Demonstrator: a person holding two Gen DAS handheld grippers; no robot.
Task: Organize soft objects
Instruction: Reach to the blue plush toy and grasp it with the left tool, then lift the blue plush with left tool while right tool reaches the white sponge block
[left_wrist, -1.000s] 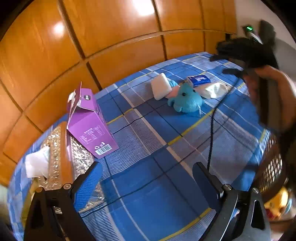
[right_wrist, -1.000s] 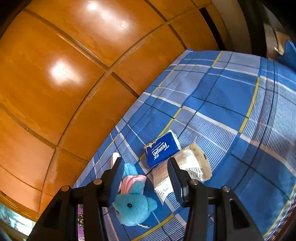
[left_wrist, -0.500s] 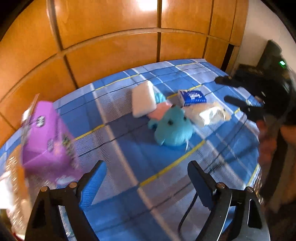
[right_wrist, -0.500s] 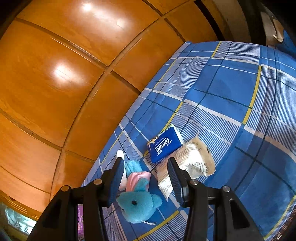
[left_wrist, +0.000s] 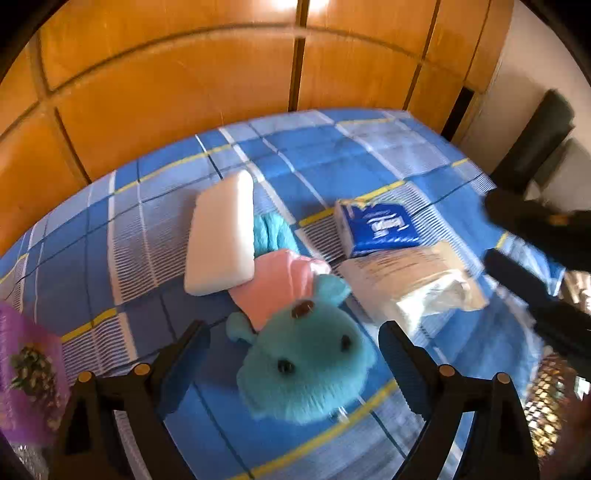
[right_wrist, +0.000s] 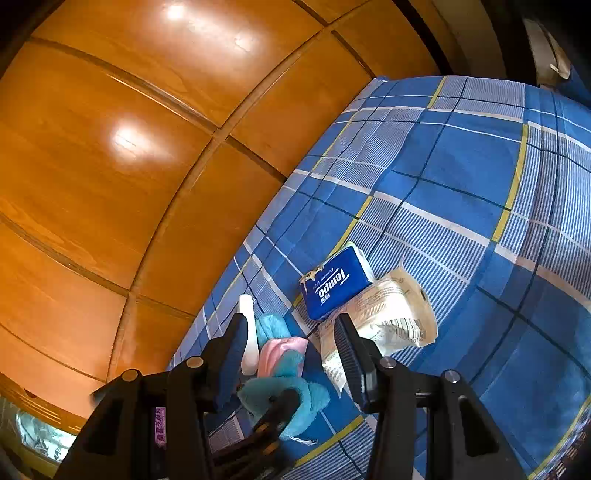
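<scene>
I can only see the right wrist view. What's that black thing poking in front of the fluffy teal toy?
Observer: A finger of the left gripper. Its jaws have just been closing a little but stand wide, the teal toy between them, not gripped.
Operator: Does the toy have a face?
Observer: Yes. The left wrist view shows two dark eyes, turned upward.
Operator: And the white sliver beside it?
Observer: A flat white pad, one edge lying over the pink cloth.

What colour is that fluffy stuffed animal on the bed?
The plush toy is turquoise with dark eyes, seen best from the left wrist camera.
</scene>
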